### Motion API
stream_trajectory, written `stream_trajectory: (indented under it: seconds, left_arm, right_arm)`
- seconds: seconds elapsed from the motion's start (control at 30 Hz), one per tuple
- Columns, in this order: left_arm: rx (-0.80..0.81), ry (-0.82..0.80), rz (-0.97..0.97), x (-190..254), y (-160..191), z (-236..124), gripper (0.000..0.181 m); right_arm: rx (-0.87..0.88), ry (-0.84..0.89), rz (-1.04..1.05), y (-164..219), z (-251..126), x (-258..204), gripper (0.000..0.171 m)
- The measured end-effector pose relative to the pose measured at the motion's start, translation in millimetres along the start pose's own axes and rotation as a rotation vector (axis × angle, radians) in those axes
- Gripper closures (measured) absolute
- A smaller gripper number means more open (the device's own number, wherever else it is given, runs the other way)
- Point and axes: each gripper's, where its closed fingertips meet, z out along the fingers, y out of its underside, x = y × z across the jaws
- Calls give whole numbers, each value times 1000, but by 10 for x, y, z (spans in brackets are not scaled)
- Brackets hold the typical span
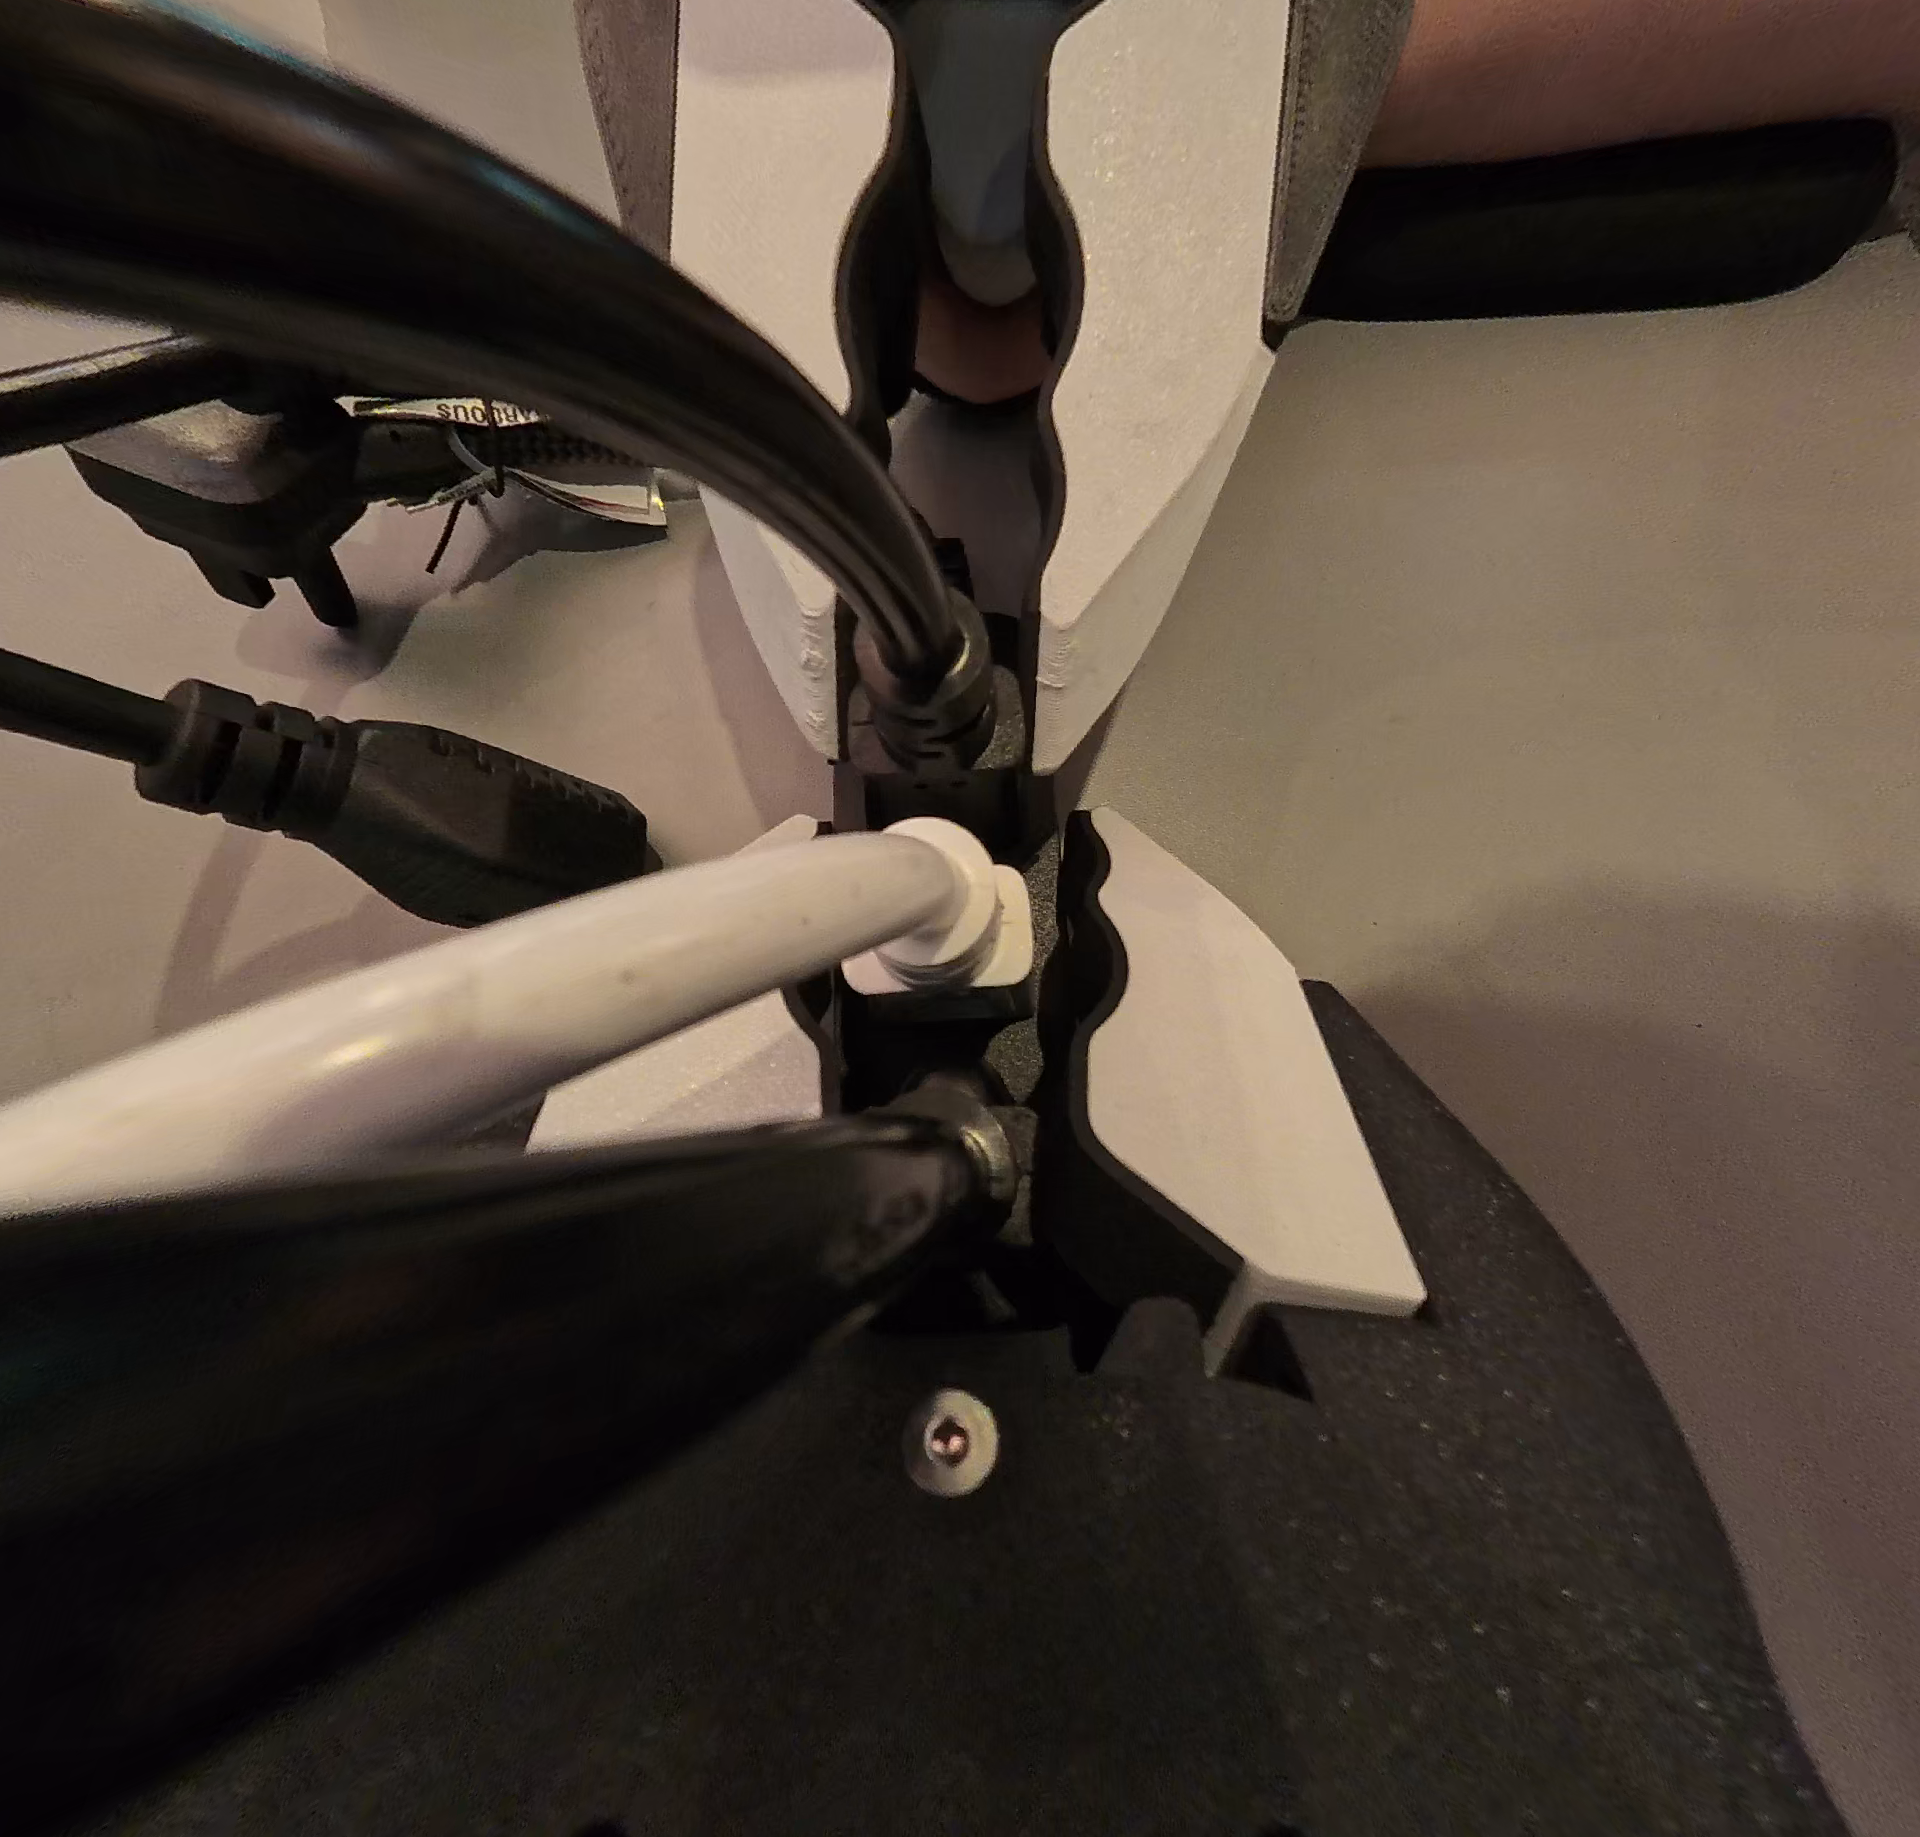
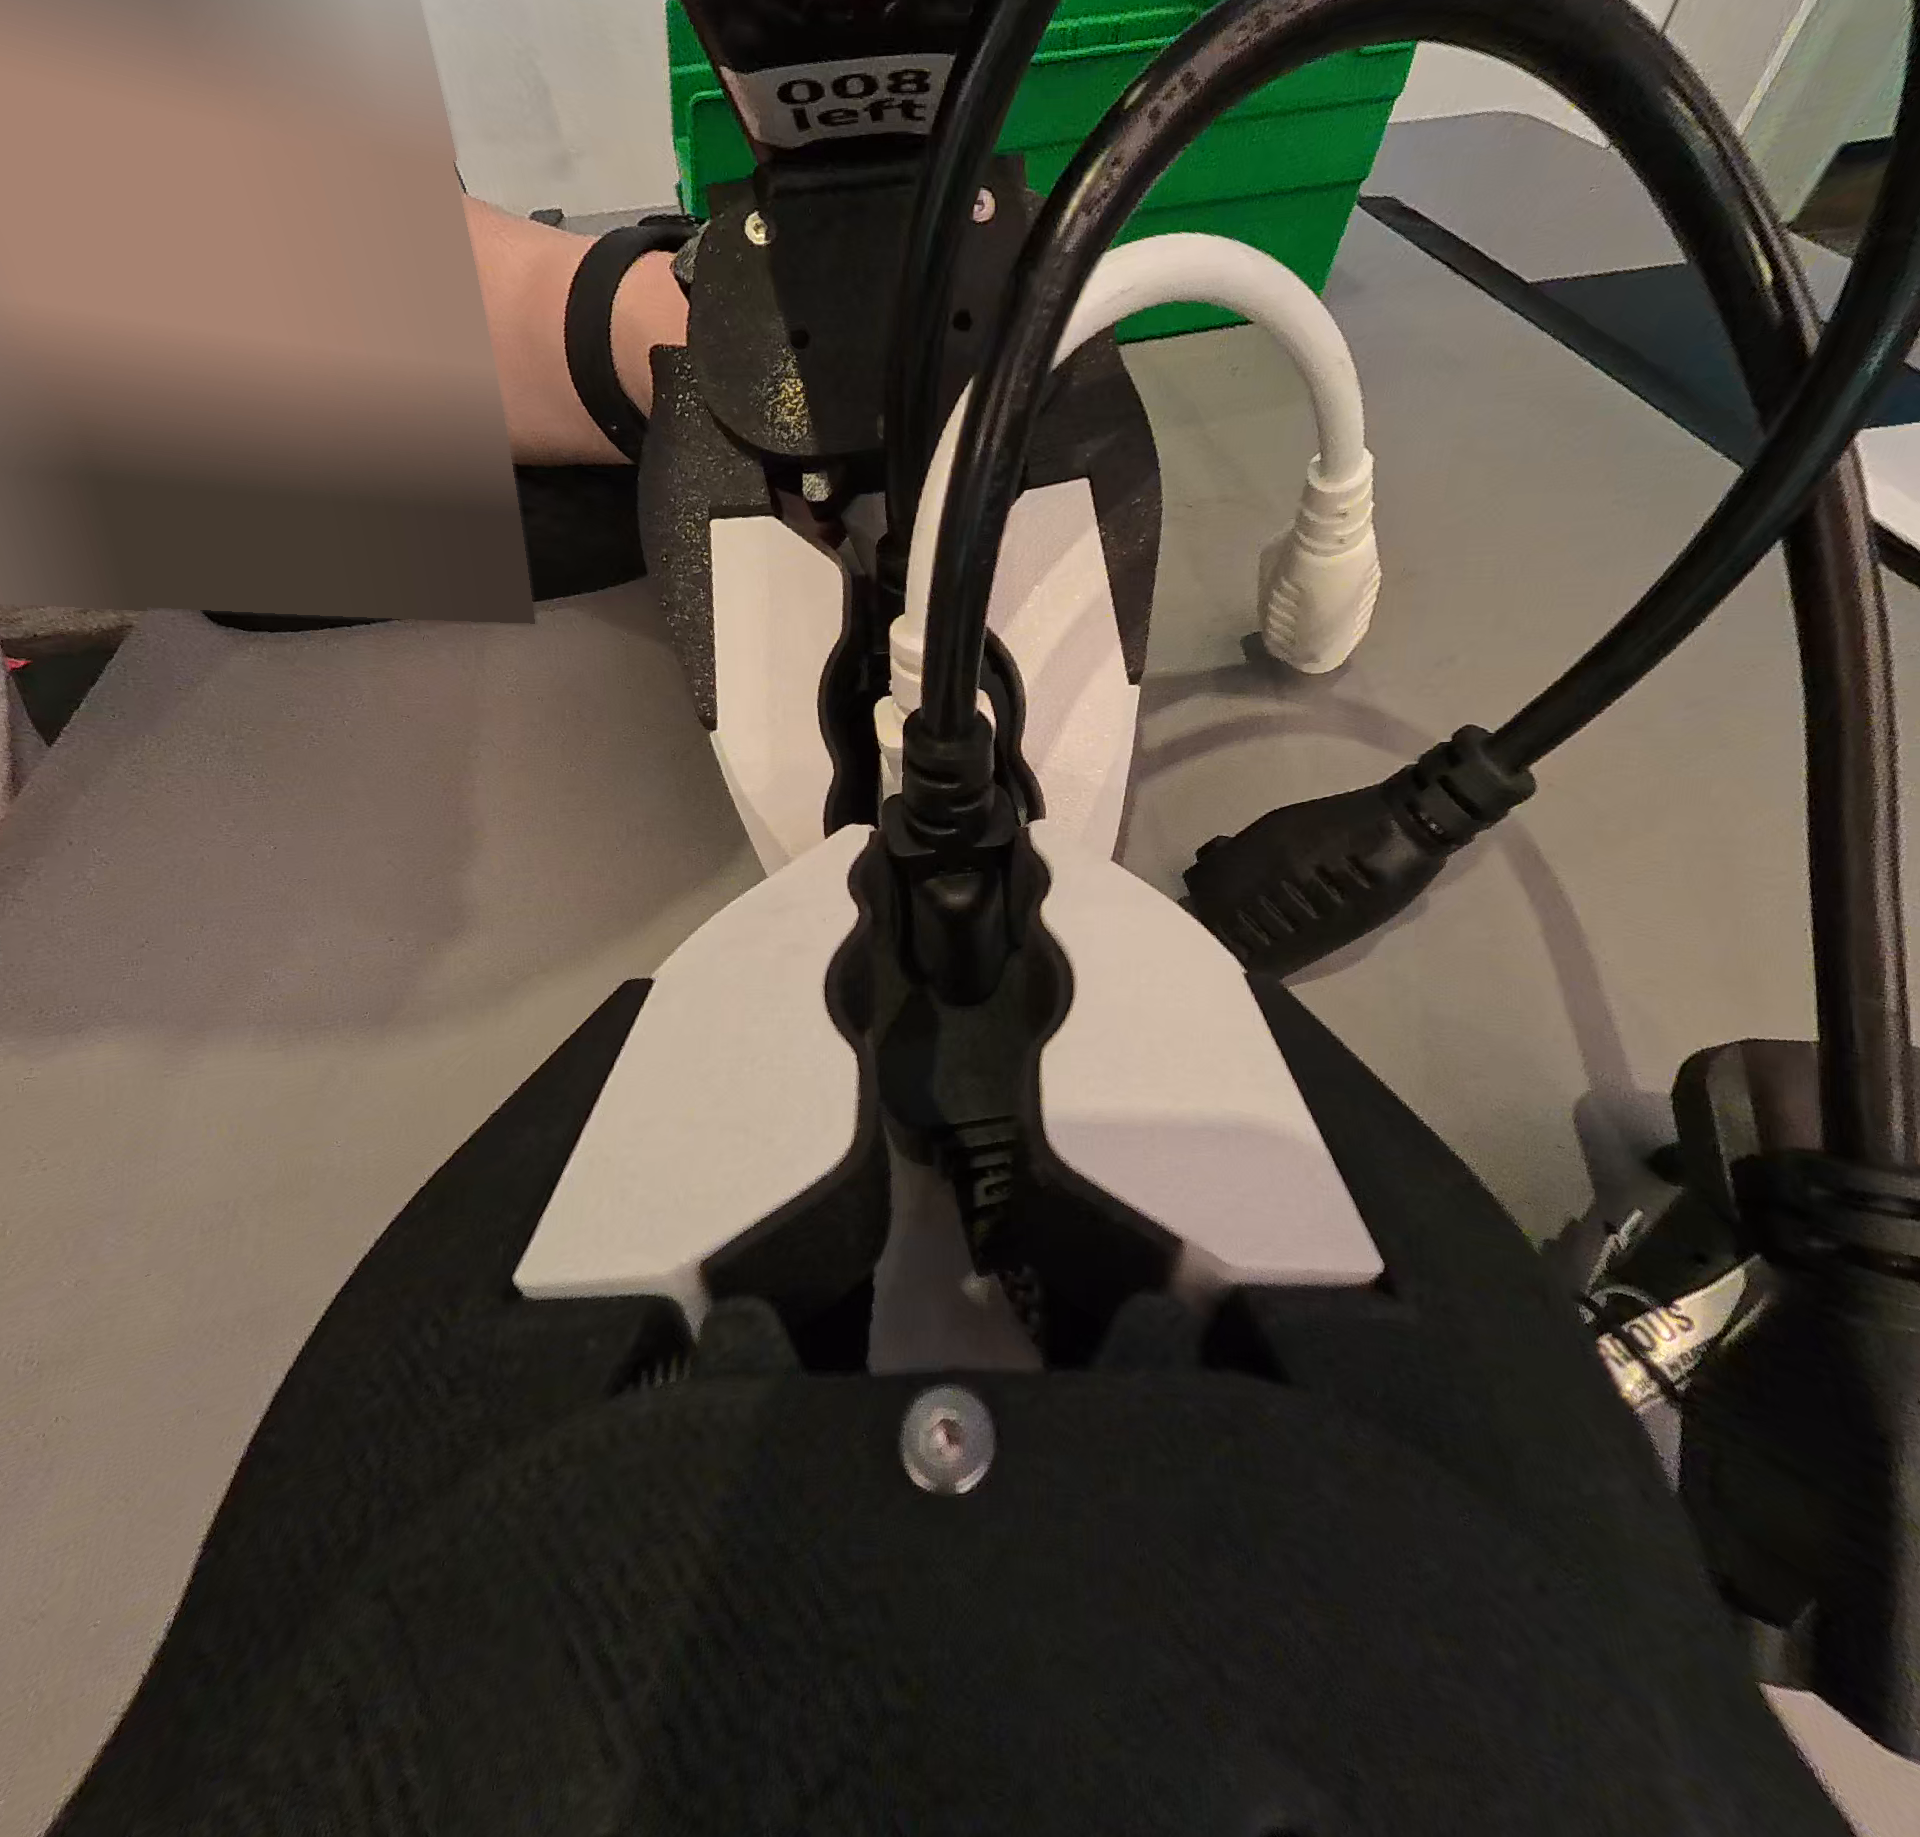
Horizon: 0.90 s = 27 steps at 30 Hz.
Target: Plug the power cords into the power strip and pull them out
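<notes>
My left gripper (image 1: pixel 935 852) is shut on the narrow power strip (image 1: pixel 977 187), which is mostly hidden under plugs. A white cord (image 1: pixel 520 987) and a black cord (image 1: pixel 520 1268) are plugged in between its fingers. My right gripper (image 2: pixel 945 852) faces it and is shut on a third black plug (image 2: pixel 940 904) seated in the strip (image 2: pixel 925 1278). In the left wrist view the right gripper (image 1: pixel 940 727) comes in from the top around that plug (image 1: pixel 925 717). The left gripper (image 2: pixel 935 748) also shows in the right wrist view.
The cords arch up and over to loose ends on the grey table: a white connector (image 2: pixel 1320 561) and a black connector (image 2: pixel 1340 873). Another black plug with a tag (image 2: pixel 1818 1268) lies at the right. A green box (image 2: pixel 1247 125) stands behind. A person's arm (image 2: pixel 540 333) is at the left. Left and right tips are no more than a few centimetres apart. Both grippers' tips are roughly 6 cm from the black connector (image 2: pixel 1340 873). Look for it in the left wrist view (image 1: pixel 445 760) too.
</notes>
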Motion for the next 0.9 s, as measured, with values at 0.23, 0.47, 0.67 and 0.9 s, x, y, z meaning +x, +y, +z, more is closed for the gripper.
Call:
stream_trajectory:
  seconds: [0.23, 0.47, 0.67, 0.9]
  left_arm:
    - [8, 1, -11, -5, -7, 5, 141]
    - [29, 17, -18, 3, -21, -11, 140]
    - [60, 31, -57, 2, -51, -33, 139]
    - [65, 33, -53, 14, -56, -31, 138]
  right_arm:
    - [-1, 8, 6, 6, 7, 9, 147]
    - [31, 43, 2, -42, 9, 3, 151]
    - [83, 69, 19, -120, 14, 16, 153]
    - [97, 72, 25, -140, 11, 0, 154]
